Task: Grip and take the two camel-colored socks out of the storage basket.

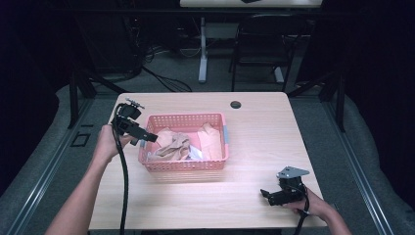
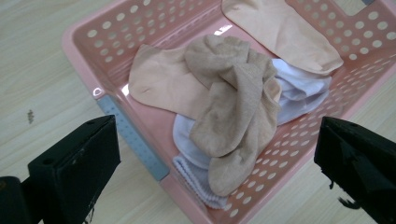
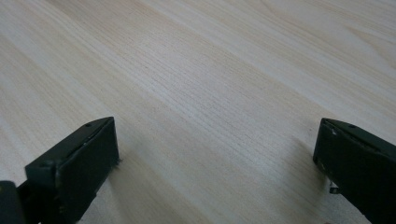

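One pink basket (image 1: 184,165); two grippers, left (image 2: 217,154), right (image 3: 217,154), both agape.

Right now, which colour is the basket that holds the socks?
Pink, with a grey-blue handle patch; the basket shows best in the left gripper view.

I see bare table (image 1: 254,142) wide open to the right of and in front of the pink basket (image 1: 183,165), whose walls fence in a heap of socks (image 2: 233,116), so I could only reach them from above, where my left gripper (image 1: 147,137) hangs over the left rim
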Motion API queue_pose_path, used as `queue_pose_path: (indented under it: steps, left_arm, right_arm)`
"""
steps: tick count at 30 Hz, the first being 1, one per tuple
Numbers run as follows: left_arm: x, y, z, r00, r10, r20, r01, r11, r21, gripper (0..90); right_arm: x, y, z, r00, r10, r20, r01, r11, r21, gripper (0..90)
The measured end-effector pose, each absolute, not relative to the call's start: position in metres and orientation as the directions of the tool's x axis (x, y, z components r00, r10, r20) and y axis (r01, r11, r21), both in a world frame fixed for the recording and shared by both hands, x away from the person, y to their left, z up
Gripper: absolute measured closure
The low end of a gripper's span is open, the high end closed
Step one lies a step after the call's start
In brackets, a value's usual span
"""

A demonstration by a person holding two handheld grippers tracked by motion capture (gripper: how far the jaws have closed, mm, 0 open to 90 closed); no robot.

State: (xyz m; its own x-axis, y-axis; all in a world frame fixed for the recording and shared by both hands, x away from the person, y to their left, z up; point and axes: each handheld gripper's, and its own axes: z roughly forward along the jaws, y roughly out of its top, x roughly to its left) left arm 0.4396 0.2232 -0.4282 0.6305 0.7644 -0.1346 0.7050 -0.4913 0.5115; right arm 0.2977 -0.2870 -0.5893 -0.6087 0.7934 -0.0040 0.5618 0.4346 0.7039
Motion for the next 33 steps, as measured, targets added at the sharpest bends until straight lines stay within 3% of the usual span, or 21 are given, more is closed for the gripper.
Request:
queue_pose_path:
  steps: [10,15,28,33]
  left_arm:
    - [0.444,0.205,-0.454,0.648,0.747,-0.148,0.699,-0.507,0.504,0.3]
    - [0.445,0.197,-0.463,0.655,0.742,-0.142,0.693,-0.514,0.505,4.4]
    - [0.450,0.171,-0.492,0.670,0.731,-0.134,0.699,-0.559,0.446,38.2]
    - [0.452,0.168,-0.500,0.669,0.731,-0.137,0.707,-0.569,0.420,68.6]
  right_arm:
    - [0.298,-0.287,-0.589,-0.609,0.793,-0.004,0.562,0.435,0.704,0.0]
    - [0.298,-0.287,-0.589,-0.609,0.793,-0.004,0.562,0.435,0.704,0.0]
    - [0.298,-0.287,-0.589,-0.609,0.793,-0.004,0.562,0.435,0.704,0.0]
    - [0.298,-0.287,-0.589,-0.609,0.794,-0.004,0.562,0.434,0.704,0.0]
